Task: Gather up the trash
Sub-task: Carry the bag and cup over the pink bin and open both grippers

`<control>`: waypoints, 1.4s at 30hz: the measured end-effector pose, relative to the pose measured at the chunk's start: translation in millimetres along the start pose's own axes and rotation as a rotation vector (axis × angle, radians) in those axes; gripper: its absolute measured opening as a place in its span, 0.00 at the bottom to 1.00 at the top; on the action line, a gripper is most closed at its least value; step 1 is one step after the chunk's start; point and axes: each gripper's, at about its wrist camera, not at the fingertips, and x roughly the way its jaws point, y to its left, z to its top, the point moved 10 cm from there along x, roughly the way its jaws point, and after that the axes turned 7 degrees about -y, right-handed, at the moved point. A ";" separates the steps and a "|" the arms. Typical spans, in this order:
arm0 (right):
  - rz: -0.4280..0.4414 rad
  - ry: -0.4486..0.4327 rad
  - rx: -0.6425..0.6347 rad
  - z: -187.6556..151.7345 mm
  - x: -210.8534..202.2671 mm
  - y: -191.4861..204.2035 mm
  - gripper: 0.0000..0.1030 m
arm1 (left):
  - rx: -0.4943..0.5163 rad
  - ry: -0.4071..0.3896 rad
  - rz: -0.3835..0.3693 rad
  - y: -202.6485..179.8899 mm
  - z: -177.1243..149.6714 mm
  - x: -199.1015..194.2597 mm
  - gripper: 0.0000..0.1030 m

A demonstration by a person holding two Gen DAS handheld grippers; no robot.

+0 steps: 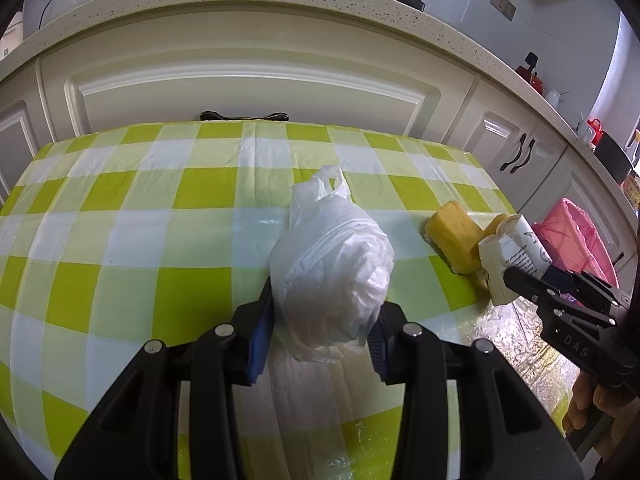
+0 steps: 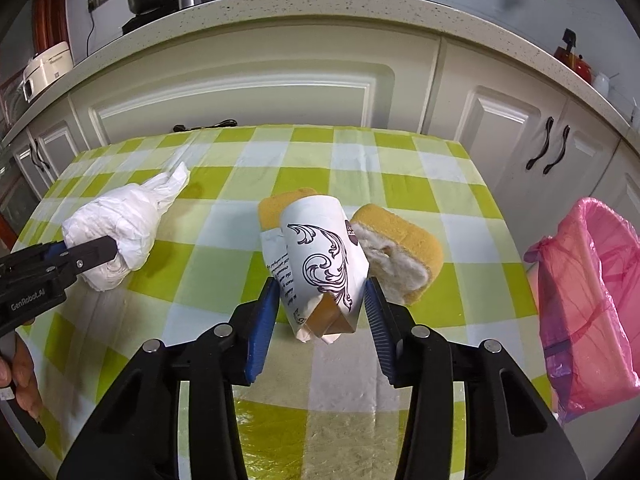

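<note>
Pickup step: left gripper (image 1: 320, 312) clamped on crumpled white plastic bag (image 1: 332, 276), right gripper (image 2: 320, 312) pinching printed paper carton (image 2: 320, 264); next, carry both rt to pink-lined bin (image 2: 588, 300) & drop.

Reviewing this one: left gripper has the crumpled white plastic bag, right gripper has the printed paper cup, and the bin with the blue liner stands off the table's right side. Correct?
One slip: the bin liner is pink, not blue, as the right wrist view shows. The rest holds: the left gripper grips the white plastic bag, the right gripper grips the paper cup, and the bin stands off the table's right side.
</note>
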 end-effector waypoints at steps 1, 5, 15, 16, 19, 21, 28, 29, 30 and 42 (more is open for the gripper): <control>-0.001 0.001 0.003 -0.1 -0.2 -2.1 0.41 | -0.001 0.001 -0.001 -0.8 -0.2 0.5 0.38; -0.012 -0.003 0.024 0.1 -4.4 -10.7 0.41 | 0.001 0.001 -0.006 -5.0 -2.1 0.7 0.38; -0.063 0.000 0.090 1.3 -2.8 -54.3 0.41 | 0.011 -0.007 -0.015 -12.7 -0.1 -1.3 0.38; -0.064 0.000 0.094 0.6 -3.4 -57.4 0.41 | 0.015 -0.011 -0.017 -14.7 1.5 -2.5 0.38; -0.068 -0.008 0.100 0.4 -7.4 -64.2 0.41 | 0.025 -0.021 -0.025 -22.0 7.1 -5.3 0.38; -0.077 -0.016 0.106 1.2 -10.8 -71.4 0.41 | 0.033 -0.029 -0.031 -28.6 11.8 -7.7 0.38; -0.102 -0.052 0.130 8.9 -31.3 -102.2 0.41 | 0.082 -0.067 -0.076 -71.4 32.6 -17.5 0.38; -0.105 -0.058 0.133 10.9 -34.2 -106.0 0.41 | 0.094 -0.073 -0.085 -80.7 36.2 -19.0 0.38; -0.109 -0.069 0.138 13.9 -40.0 -112.6 0.41 | 0.104 -0.077 -0.093 -89.1 38.9 -20.2 0.38; -0.185 -0.154 0.188 28.4 -92.3 -187.9 0.41 | 0.204 -0.101 -0.183 -187.0 54.6 -25.1 0.38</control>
